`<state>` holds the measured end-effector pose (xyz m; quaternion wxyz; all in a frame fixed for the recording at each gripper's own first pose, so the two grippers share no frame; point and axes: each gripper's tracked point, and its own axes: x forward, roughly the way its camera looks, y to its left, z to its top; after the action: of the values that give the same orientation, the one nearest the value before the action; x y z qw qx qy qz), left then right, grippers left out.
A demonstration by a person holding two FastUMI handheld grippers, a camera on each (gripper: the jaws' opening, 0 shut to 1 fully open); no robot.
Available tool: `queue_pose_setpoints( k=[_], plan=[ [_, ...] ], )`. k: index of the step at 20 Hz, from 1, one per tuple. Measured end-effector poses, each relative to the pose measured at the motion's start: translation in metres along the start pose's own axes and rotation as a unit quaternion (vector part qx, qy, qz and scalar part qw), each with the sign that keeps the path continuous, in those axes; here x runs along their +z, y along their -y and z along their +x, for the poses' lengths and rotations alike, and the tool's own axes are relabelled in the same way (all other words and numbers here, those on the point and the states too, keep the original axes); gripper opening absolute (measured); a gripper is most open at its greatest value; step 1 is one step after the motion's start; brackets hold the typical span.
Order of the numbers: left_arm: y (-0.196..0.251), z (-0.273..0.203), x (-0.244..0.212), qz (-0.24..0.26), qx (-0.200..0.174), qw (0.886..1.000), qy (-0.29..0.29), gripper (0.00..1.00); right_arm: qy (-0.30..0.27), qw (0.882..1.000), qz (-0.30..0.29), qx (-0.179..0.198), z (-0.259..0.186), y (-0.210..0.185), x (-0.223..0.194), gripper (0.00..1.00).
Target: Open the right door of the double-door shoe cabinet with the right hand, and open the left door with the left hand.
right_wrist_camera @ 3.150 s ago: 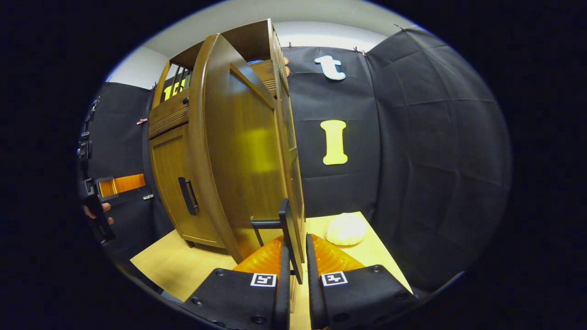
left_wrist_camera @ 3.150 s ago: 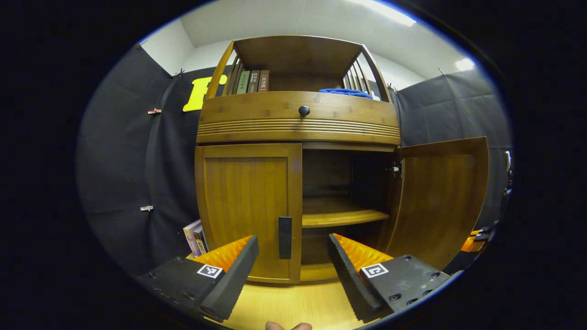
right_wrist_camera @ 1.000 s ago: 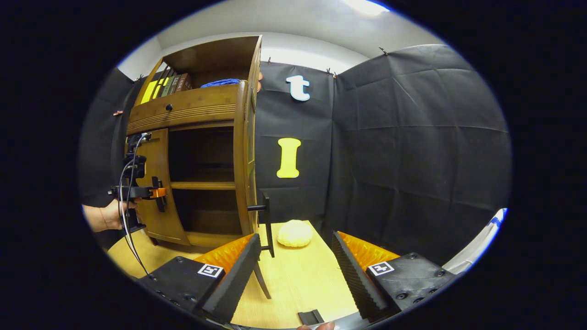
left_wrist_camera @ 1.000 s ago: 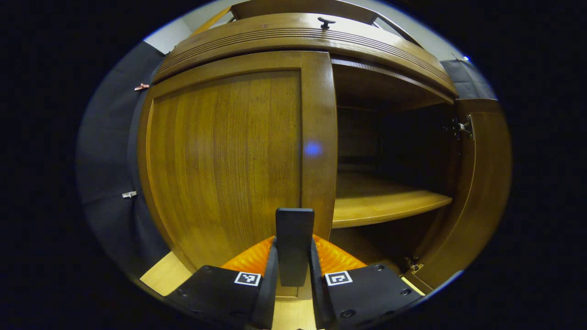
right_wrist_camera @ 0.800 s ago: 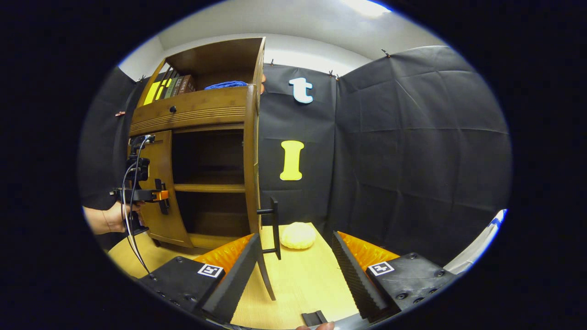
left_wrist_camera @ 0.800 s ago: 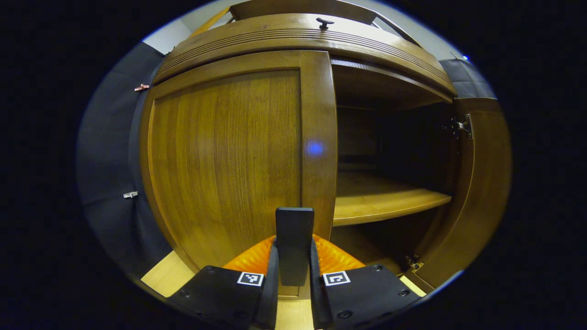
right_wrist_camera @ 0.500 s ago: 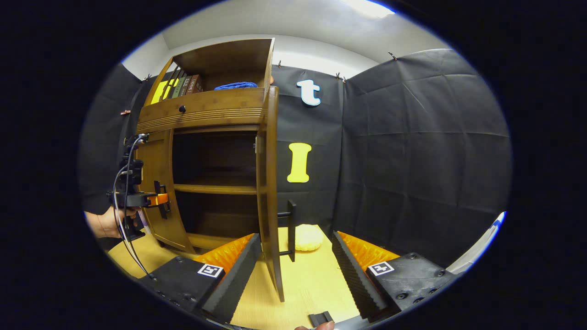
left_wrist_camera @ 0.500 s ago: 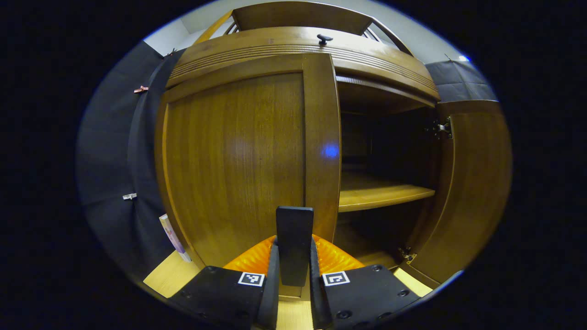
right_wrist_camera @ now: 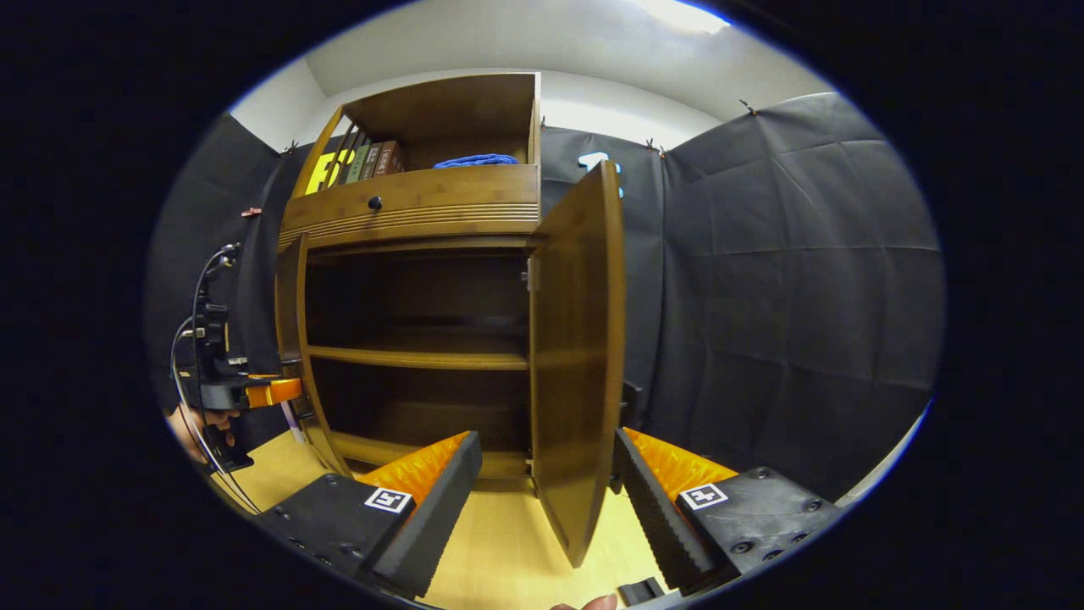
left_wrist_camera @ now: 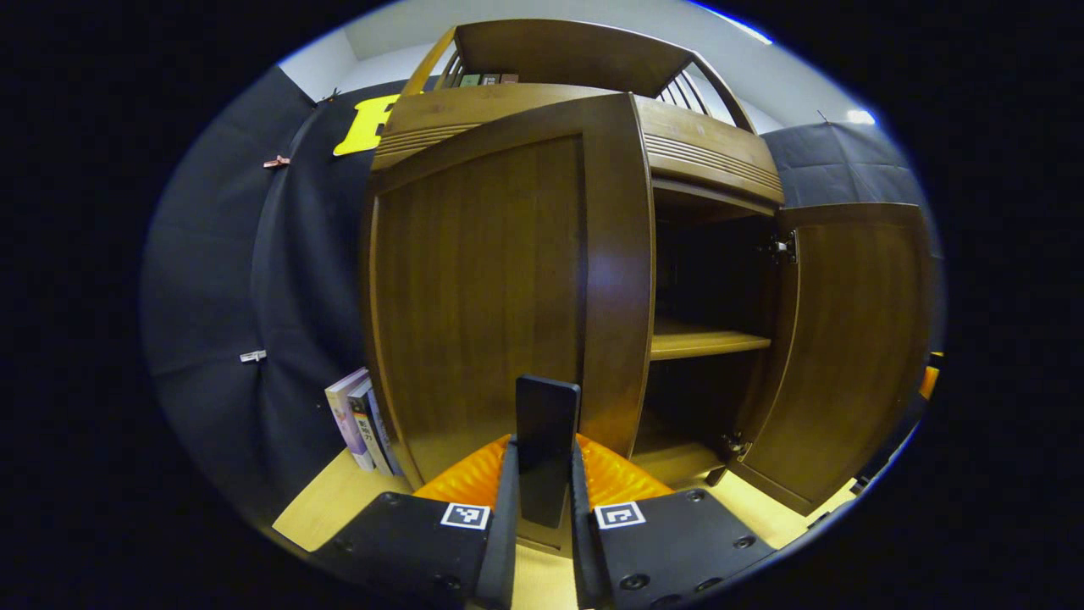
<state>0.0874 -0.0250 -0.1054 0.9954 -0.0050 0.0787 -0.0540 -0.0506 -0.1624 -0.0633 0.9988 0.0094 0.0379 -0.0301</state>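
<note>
My left gripper (left_wrist_camera: 542,542) is pinching the handle (left_wrist_camera: 547,424) of the left door (left_wrist_camera: 500,280), which is standing partly open. My right gripper (right_wrist_camera: 546,500) is hovering with jaws spread, straddling the open right door (right_wrist_camera: 580,356) without touching it.

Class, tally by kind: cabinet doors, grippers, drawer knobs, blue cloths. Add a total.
Doors: 2 (left door, right door)
Grippers: 2 (left gripper, shut on a handle; right gripper, open)
Drawer knobs: 1
Blue cloths: 1
Total: 6
</note>
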Motion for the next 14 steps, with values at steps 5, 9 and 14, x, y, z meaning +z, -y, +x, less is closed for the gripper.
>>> queue_pose_setpoints(
  k=[5, 9, 14],
  plan=[
    [-0.028, -0.032, -0.005, 0.0, 0.011, 1.0, 0.001, 0.29, -0.001, 1.0, -0.001, 0.019, 0.004, -0.032, -0.003, 0.99],
    [-0.048, -0.052, -0.008, 0.001, 0.021, 1.0, 0.0, 0.27, -0.005, 0.999, -0.003, 0.034, 0.008, -0.053, -0.005, 0.99],
    [-0.073, -0.069, -0.01, -0.005, 0.035, 0.999, -0.001, 0.22, -0.01, 0.998, 0.004, 0.055, 0.012, -0.083, -0.012, 0.99]
  ],
)
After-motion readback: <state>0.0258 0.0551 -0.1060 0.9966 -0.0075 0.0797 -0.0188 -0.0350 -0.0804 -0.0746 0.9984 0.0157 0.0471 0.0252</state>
